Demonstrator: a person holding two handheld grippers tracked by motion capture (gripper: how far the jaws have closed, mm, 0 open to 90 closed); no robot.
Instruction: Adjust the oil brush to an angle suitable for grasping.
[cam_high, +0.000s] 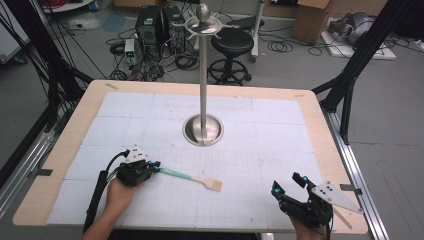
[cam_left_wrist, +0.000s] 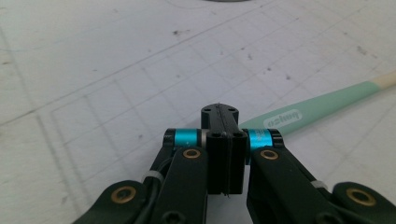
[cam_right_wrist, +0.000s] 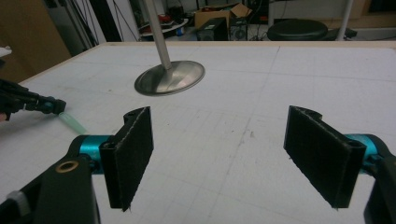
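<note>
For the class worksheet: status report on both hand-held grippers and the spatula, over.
Left hand-held gripper shut, beside spatula handle end, not gripping. Right hand-held gripper open, empty. Spatula flat on table; stand well clear.

Mint-handled spatula (cam_high: 192, 178), seemingly flat on mat

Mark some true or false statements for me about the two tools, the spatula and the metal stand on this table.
1. The left tool has its jaws shut. True.
2. The right tool has clamped its jaws together. False: they stand wide apart with nothing between them.
3. The spatula hangs from the stand. False: it lies flat on the table, handle end at the left tool.
4. The spatula's handle is mint green. True.
5. The stand lies tipped over. False: it stands upright.
</note>
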